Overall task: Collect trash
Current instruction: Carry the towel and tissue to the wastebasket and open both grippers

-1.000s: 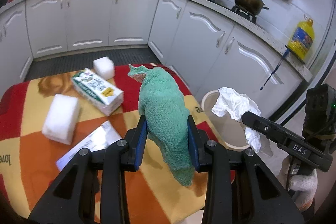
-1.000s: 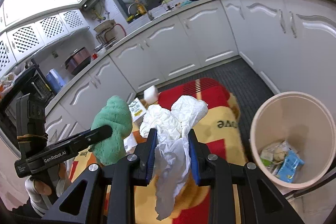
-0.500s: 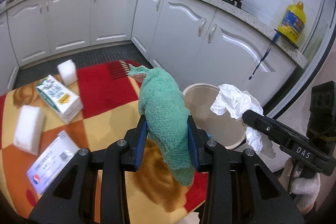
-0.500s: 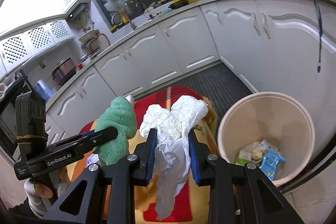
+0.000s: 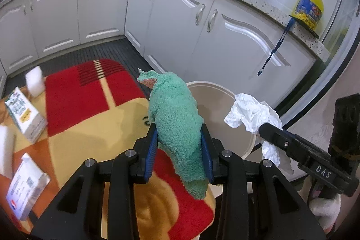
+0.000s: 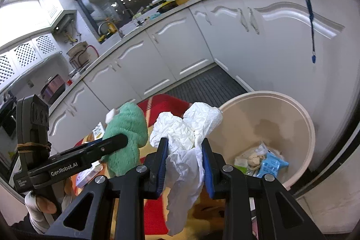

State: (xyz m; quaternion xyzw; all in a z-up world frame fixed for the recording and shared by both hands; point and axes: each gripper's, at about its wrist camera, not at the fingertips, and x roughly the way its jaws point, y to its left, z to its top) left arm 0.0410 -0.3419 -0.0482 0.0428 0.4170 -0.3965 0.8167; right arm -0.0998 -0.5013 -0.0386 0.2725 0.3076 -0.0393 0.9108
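Nearest, the left claw (image 5: 178, 147) is clamped on a green fuzzy cloth (image 5: 175, 114), and the right claw (image 6: 185, 156) is clamped on a crumpled white tissue (image 6: 186, 138) that droops below its blue pads. Both hang above the edge of a counter (image 5: 90, 127) draped in a red and yellow cover. Just beyond stands a beige bin (image 6: 301, 118) with wrappers at its bottom. White kitchen cabinets (image 5: 180, 26) fill the background.

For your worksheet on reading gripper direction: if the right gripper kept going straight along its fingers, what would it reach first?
Probably the beige trash bin; the right gripper, shut on crumpled white paper, points towards its near rim, though depth is unclear.
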